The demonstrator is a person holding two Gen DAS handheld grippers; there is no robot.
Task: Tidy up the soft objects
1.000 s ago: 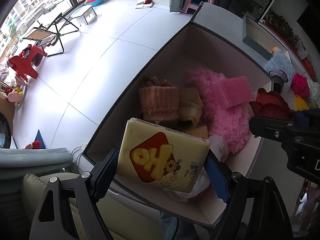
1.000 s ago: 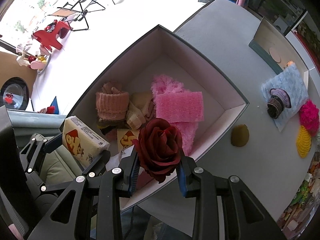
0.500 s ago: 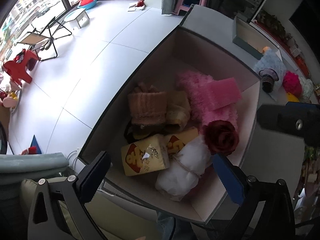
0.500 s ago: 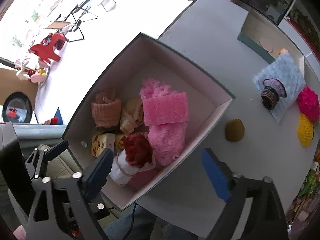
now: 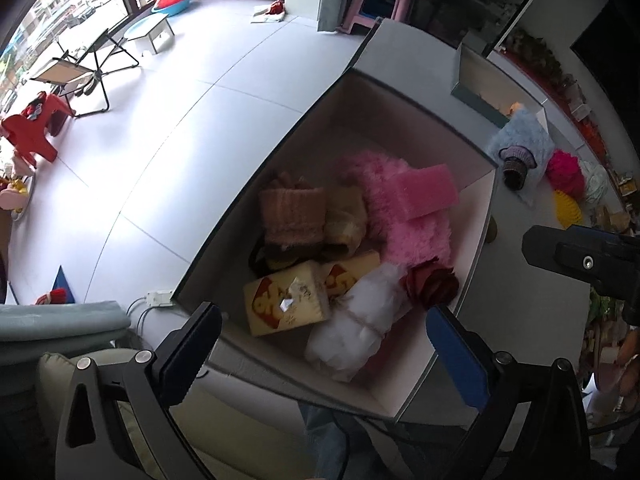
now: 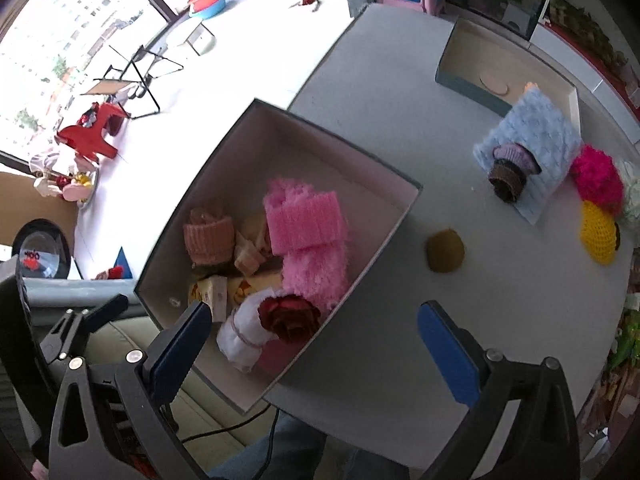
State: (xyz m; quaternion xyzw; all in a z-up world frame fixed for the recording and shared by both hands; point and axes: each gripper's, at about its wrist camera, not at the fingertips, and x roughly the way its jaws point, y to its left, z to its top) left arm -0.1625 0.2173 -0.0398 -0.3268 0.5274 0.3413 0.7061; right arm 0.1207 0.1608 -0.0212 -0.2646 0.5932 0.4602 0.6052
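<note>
A: Over the box (image 5: 476, 216), far left first: the left gripper (image 5: 320, 344) hangs spread wide with nothing between its fingers, having just opened up.

B: And the yellow tissue pack (image 5: 286, 304) lies free inside, down at seven o'clock on the box floor, a second tissue pack (image 5: 348, 272) tucked behind it.

A: Moving right, a peach knitted piece (image 5: 292, 216) sits at ten o'clock, a tan plush (image 5: 346, 220) touching it. Then the pink fluffy cloth (image 5: 404, 232) at the centre, a pink sponge (image 5: 426, 194) lying on top.

B: Down at five o'clock, the red rose (image 6: 290, 316) rests on a white tied bundle (image 6: 244, 334), against the box's near wall.

A: The right gripper (image 6: 316, 350)? Jaws just flew apart, pinching nothing; the rose lies below them.

B: Right again, out on the table (image 6: 400, 92): an olive ball (image 6: 445, 250) just beside the box, then a blue cloth (image 6: 536, 136), a magenta pompom (image 6: 596, 178) and a yellow knit (image 6: 598, 236) at three o'clock.
</note>
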